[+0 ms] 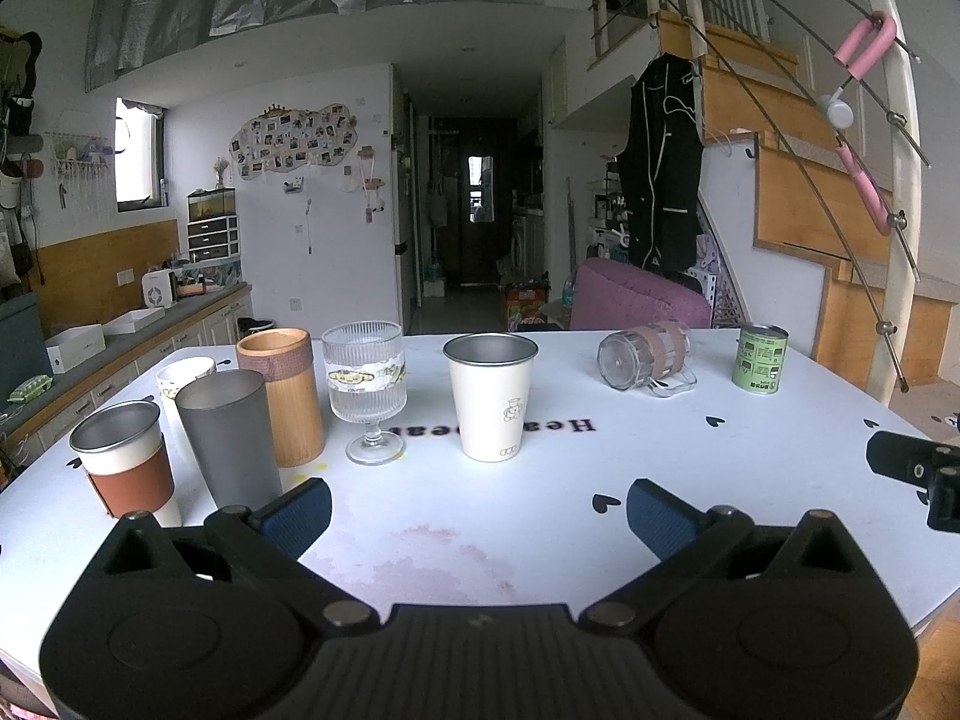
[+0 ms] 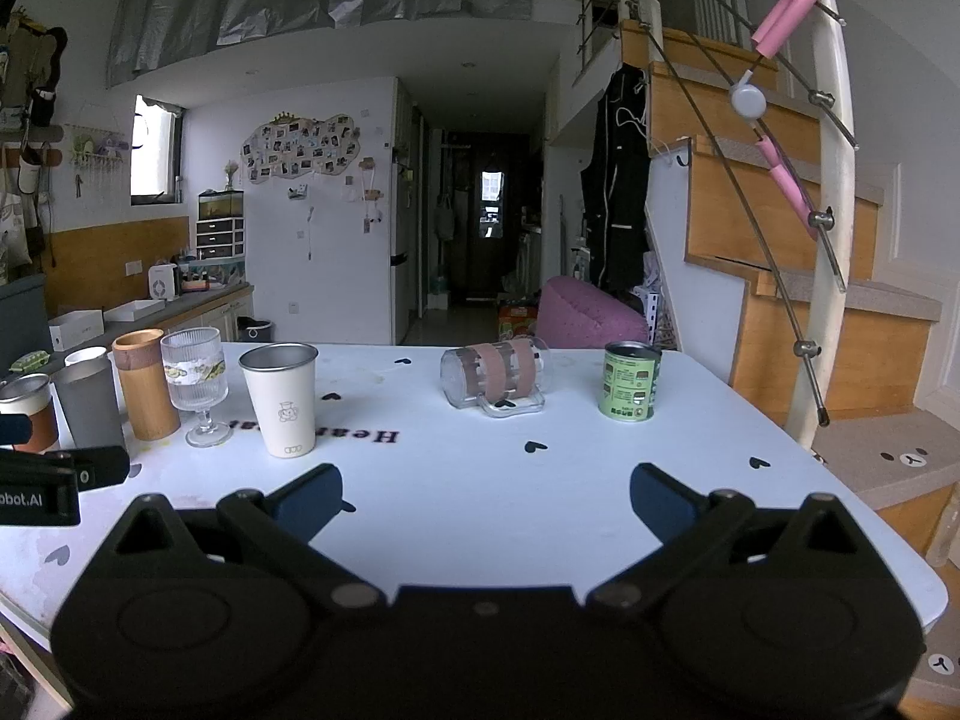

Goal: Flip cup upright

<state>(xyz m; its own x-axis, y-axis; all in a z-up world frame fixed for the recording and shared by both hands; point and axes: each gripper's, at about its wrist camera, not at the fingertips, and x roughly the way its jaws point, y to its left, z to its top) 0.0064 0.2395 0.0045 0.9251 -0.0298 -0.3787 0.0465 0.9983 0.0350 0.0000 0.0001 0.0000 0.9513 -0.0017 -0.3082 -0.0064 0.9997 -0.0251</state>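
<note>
A clear glass mug with brown tape bands (image 1: pixel 645 359) lies on its side on the white table (image 1: pixel 750 468), its handle against the tabletop; it also shows in the right wrist view (image 2: pixel 495 375). My left gripper (image 1: pixel 478 515) is open and empty, low over the table's near side, well short of the mug. My right gripper (image 2: pixel 486 501) is open and empty, with the mug ahead of it and slightly left. The tip of the right gripper shows at the right edge of the left wrist view (image 1: pixel 918 474).
A row of upright cups stands at the left: a white metal cup (image 1: pixel 491 399), a ribbed stemmed glass (image 1: pixel 366 390), a bamboo cup (image 1: pixel 282 396), a grey tumbler (image 1: pixel 228 438) and a brown-sleeved cup (image 1: pixel 123 456). A green can (image 2: pixel 630 381) stands right of the mug. The stairs (image 2: pixel 840 312) rise past the table's right edge.
</note>
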